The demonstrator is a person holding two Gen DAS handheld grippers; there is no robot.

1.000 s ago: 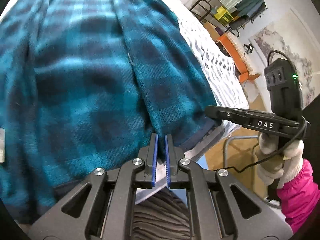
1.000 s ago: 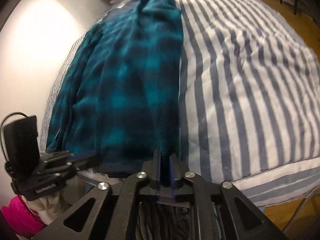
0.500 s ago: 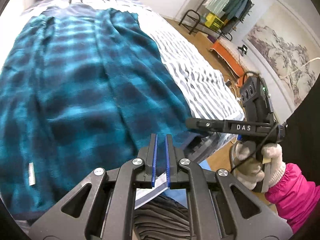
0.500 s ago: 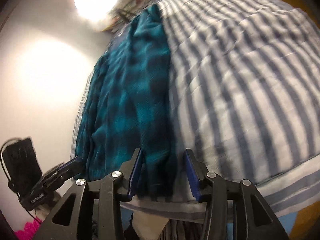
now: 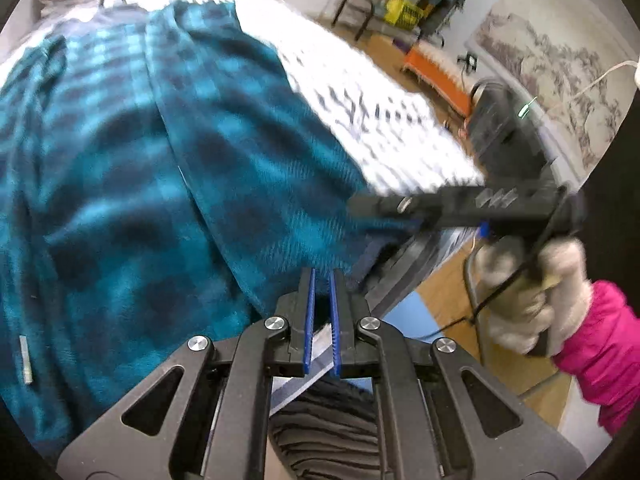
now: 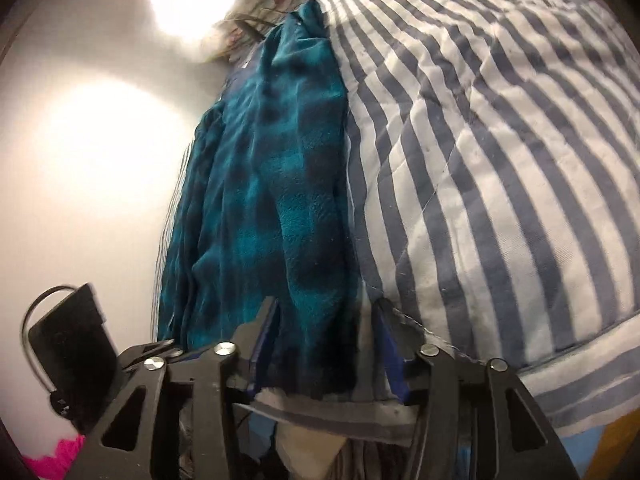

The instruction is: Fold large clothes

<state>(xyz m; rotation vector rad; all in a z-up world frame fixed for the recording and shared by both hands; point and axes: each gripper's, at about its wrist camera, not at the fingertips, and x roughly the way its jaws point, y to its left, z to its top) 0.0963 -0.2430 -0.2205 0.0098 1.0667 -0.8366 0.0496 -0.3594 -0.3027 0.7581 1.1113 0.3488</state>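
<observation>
Teal plaid garment (image 6: 280, 208) lies lengthwise on striped bed (image 6: 500, 160), frame centre-left. Right gripper (image 6: 326, 344) released, jaws apart, hem between them. Left gripper (image 5: 322, 320) clenched, empty, at garment's near edge.

A bed with a blue-and-white striped quilt (image 6: 500, 184) fills the right of the frame. On it, left of centre, a teal checked garment (image 6: 280, 200) lies stretched lengthwise.
</observation>
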